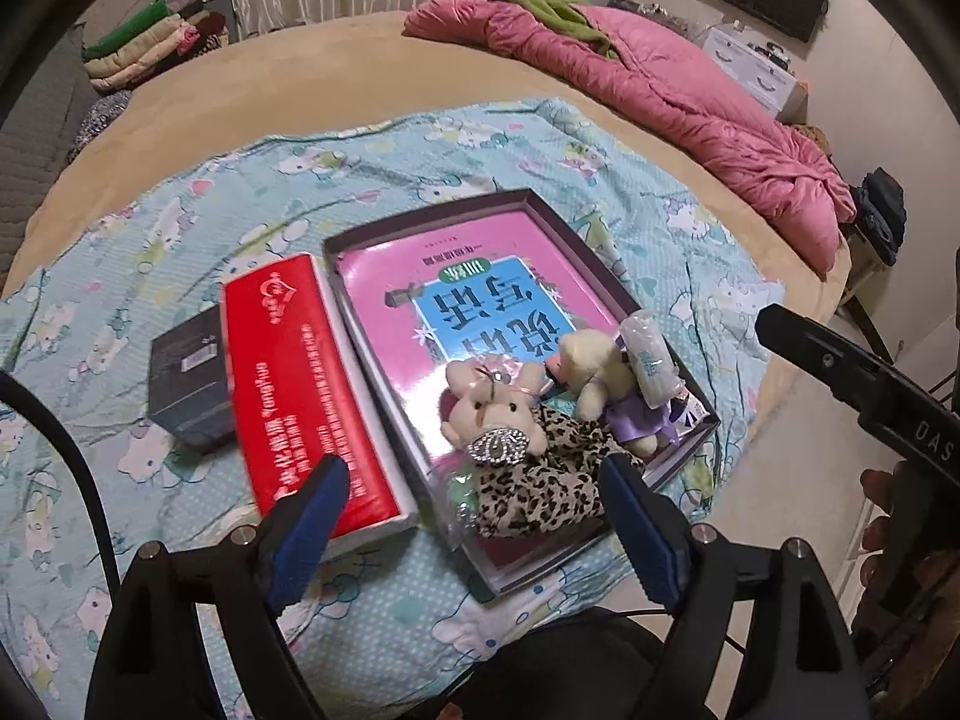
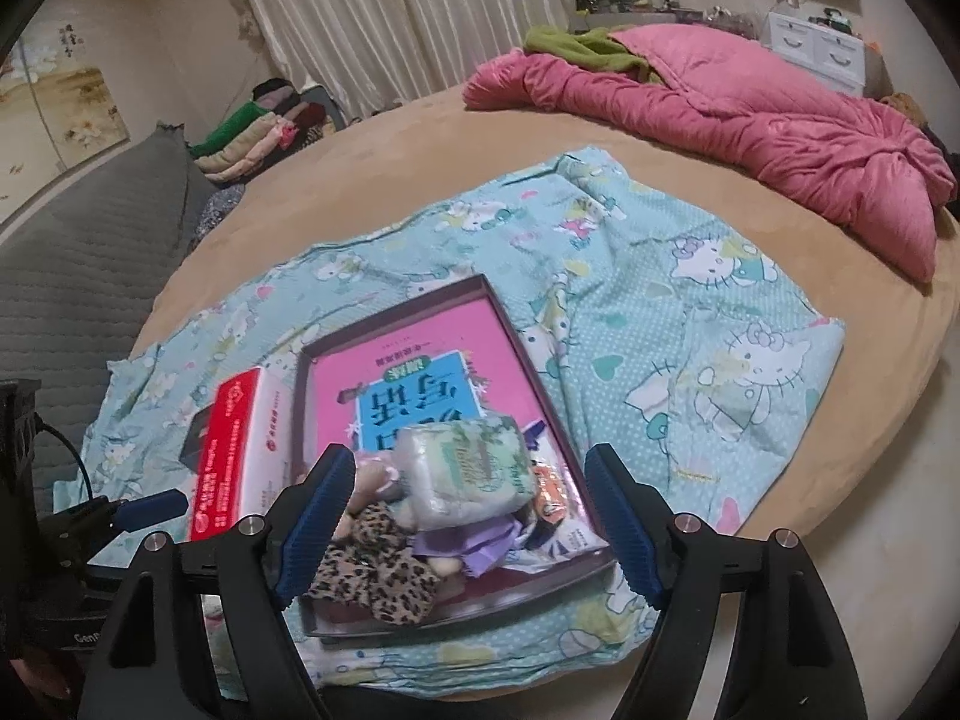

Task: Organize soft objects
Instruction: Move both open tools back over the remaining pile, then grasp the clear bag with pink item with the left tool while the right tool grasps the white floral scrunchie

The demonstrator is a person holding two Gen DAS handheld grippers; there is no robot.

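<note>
A shallow box (image 1: 528, 204) lay on a cat-print sheet (image 1: 180, 252) at the centre of both views, on a tan bed (image 1: 300, 78). Inside it lay a pink book (image 1: 480, 276), and the soft objects were heaped in the box's near end, low in the frame. In the left wrist view these were a cream plush (image 1: 489, 405) with a rhinestone piece on its front, a leopard-print item (image 1: 540, 480) just below it and touching it, a second plush (image 1: 600, 372) in purple to its right, and a small wrapped pack (image 1: 648, 360) leaning against that second plush. In the right wrist view the pack (image 2: 468, 468) sat topmost on the heap, with the leopard-print item (image 2: 378, 570) at lower left. The left gripper (image 1: 480, 516) stood spread wide above the near end of the box, the leopard-print item seen between its blue pads (image 1: 312, 516) but not pressed by them. The right gripper (image 2: 468, 528) was likewise spread, framing the heap, nothing pinched. A red carton (image 1: 300, 384) lay along the box's left side, touching it, and a dark case (image 1: 186, 384) lay left of the carton. A pink quilt (image 1: 660, 96) was bunched at upper right, with folded clothes (image 1: 150, 42) at upper left. The right gripper's black body entered the left wrist view at right, fingers of a hand (image 1: 876, 516) visible on its grip.
</note>
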